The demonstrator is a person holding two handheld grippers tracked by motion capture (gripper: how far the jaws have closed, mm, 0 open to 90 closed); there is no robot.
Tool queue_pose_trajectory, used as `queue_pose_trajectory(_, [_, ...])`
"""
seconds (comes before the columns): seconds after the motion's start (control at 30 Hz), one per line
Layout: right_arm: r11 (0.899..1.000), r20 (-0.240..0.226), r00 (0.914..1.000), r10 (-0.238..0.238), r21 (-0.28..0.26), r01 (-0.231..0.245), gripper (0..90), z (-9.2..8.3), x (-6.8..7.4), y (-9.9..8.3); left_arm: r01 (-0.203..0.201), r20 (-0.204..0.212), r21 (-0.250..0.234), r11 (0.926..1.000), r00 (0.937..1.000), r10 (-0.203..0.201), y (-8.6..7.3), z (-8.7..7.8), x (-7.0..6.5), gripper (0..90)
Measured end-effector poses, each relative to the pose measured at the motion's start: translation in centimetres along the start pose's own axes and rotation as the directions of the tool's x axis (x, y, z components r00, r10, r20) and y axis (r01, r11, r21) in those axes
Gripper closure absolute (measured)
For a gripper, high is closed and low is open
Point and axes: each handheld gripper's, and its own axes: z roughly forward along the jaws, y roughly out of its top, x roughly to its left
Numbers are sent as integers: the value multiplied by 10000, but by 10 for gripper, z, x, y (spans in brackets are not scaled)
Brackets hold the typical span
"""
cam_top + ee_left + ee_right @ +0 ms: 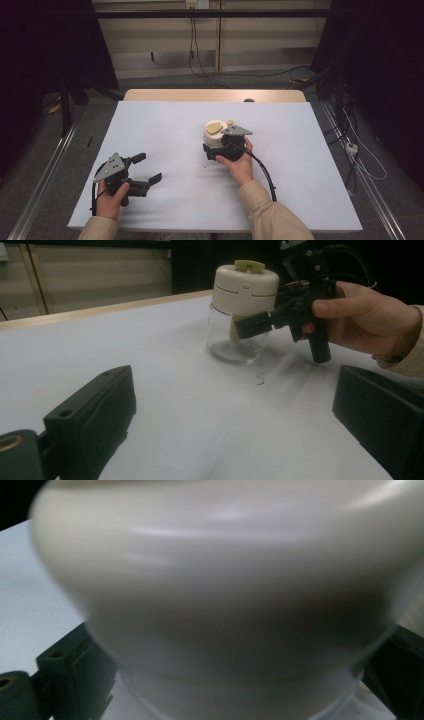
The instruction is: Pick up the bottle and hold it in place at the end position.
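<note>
Clear glass is forming the body of the jar (pixel 235 340), which is standing upright on the white table (pixel 165 130), a little right of the table's middle. Cream plastic is making up the tall domed lid (pixel 245 287) sitting on top of it, with a flat yellowish tab lying on the lid's crown. Through the glass in the left gripper view, the jar is looking empty, apart from a pale cream piece hanging down inside from the lid; I cannot tell what that piece is.

The right gripper (pixel 220 147) is reaching in at the jar from the near side, held in the person's right hand (pixel 239 162). Its jaws are standing spread to either side of the jar, one dark jaw lying across the front of the glass just under the lid. In the right gripper view the cream lid is looming close and blurred between the two jaws; whether the pads are actually pressing on the glass I cannot tell.

The left gripper (pixel 145 170) is resting well apart at the near left of the table, held in the left hand (pixel 109 196), jaws gaping wide with nothing between them.

A few small dark specks (pixel 260 380) are lying on the table just in front of the jar.
</note>
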Motion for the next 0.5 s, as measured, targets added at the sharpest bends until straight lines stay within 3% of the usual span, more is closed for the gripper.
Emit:
queue_pose_trajectory(0.2, [10000, -65, 10000, 35, -15, -35, 62, -14, -1, -7, 13, 79, 44, 10000, 10000, -14, 0, 3, 0, 35])
queue_pose_trajectory(0.37, [9999, 23, 10000, -62, -102, 62, 72, -32, -6, -5, 333, 171, 67, 9994, 9993, -334, -1, 6, 1, 35])
queue_pose_trajectory(0.5, [9995, -32, 9999, -150, -295, 149, 73, -44, -9, -1, 350, 113, 110, 9993, 9993, -351, -1, 6, 1, 34])
